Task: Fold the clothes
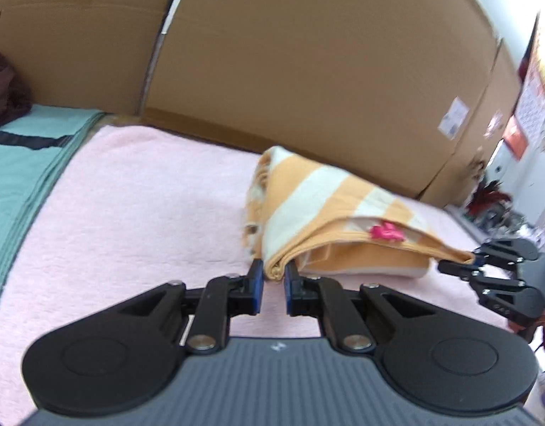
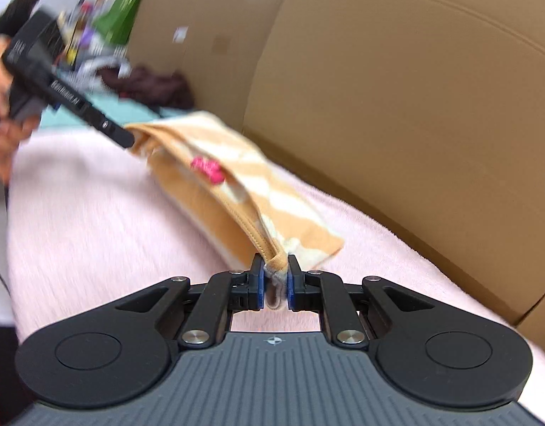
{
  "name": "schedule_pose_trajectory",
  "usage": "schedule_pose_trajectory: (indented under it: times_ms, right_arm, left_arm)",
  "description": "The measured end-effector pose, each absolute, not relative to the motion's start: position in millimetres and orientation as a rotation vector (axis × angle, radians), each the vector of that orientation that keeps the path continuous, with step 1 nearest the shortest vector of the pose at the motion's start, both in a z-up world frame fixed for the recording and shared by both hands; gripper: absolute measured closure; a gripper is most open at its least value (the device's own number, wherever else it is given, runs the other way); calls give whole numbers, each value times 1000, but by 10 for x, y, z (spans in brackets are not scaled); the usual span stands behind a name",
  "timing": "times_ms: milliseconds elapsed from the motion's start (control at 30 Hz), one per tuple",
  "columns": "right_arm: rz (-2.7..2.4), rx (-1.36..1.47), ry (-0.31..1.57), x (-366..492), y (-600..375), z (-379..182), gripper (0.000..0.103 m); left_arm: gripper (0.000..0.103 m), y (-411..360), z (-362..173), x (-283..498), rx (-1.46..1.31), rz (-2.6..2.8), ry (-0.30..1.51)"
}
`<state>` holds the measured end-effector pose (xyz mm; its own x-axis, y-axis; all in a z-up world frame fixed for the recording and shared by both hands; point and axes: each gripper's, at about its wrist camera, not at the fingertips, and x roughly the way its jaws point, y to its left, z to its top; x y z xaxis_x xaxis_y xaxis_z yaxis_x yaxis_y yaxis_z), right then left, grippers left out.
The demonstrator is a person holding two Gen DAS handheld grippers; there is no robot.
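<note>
Both grippers' fingers seemingly pinch the striped garment.

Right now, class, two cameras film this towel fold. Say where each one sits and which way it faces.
Left wrist view: sits on the left gripper, looking along its fingers over the pink blanket to the cardboard boxes; it grips the striped towel; the right gripper shows at right.
Right wrist view: sits on the right gripper, gripping the towel's other corner, facing the boxes; the left gripper and a hand show at left.
Shared: towel, blanket, boxes, both grippers.
</note>
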<state>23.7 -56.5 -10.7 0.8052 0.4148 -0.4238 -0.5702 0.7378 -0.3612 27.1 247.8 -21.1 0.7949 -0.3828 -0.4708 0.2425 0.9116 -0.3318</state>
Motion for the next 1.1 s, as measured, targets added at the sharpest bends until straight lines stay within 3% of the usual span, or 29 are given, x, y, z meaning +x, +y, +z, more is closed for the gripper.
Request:
schedule_pose_trajectory:
  times_ms: [133, 200, 267, 500, 633, 767, 967, 1100]
  right_arm:
    - [545, -573, 323, 229, -476, -177, 91]
    - [538, -585, 323, 230, -468, -201, 91]
    - [535, -582, 321, 233, -470, -196, 91]
    - [526, -621, 327, 208, -418, -238, 91]
    - [518, -635, 336, 173, -385, -262, 90]
    - [561, -543, 383, 129, -502, -146, 86]
    - [555, 254, 487, 479, -1256, 220, 43]
    - [492, 592, 608, 900, -1461, 11, 39]
  left_arm:
    - [95, 2520, -53, 197, -161, -362, 560]
    - [90, 2525, 96, 100, -114, -403, 533]
    - [78, 2519, 278, 36, -101, -434, 486]
    - [67, 2256, 602, 544, -224, -600, 348]
    - [76, 2132, 61, 1096, -255, -595, 576]
    - [78, 2332, -264, 1002, -316, -601, 577]
    - [82, 2454, -343, 830, -358, -635, 612]
    - [82, 2440, -364, 817, -363, -639, 614]
